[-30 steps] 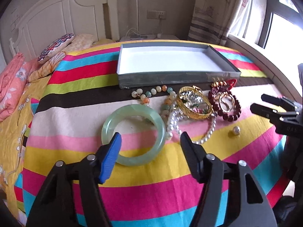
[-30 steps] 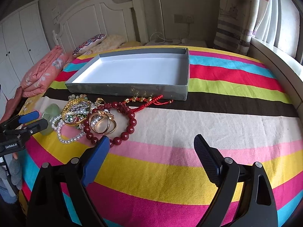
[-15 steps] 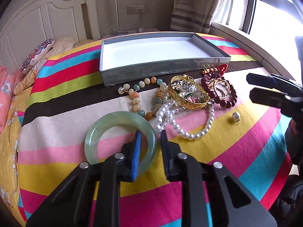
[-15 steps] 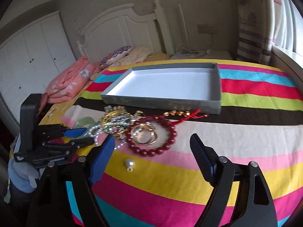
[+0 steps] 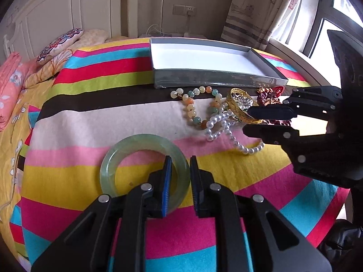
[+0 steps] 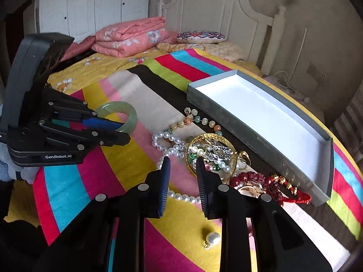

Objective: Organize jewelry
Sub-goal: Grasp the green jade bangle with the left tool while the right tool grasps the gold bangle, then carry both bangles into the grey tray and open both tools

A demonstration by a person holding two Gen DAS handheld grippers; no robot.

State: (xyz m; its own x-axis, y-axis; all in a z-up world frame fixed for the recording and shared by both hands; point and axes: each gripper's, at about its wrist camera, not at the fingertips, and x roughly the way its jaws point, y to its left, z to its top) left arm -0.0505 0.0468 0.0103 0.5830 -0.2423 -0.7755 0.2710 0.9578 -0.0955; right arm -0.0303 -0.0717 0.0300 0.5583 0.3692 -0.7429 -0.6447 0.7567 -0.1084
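A pale green jade bangle (image 5: pixel 145 158) lies on the striped cloth. My left gripper (image 5: pixel 180 165) is shut on its right rim; it also shows in the right wrist view (image 6: pixel 118 129). My right gripper (image 6: pixel 182 165) is nearly closed, its jaws a narrow gap apart around the pearl strand (image 6: pixel 172 147) beside the gold bangle (image 6: pixel 211 149); whether it grips anything I cannot tell. It also shows in the left wrist view (image 5: pixel 248 120). A coloured bead bracelet (image 5: pixel 195 106), dark red beads (image 6: pixel 249 178) and a loose pearl (image 6: pixel 212 238) lie nearby.
An open grey box with a white inside (image 5: pixel 217 79) stands behind the jewelry, also in the right wrist view (image 6: pixel 256 133). The round table's edge curves close on the near side. A bed with pillows (image 6: pixel 131 36) lies beyond.
My left gripper closed on the jade bangle's rim. My right gripper swung left over the jewelry pile and narrowed its jaws from wide open to a small gap.
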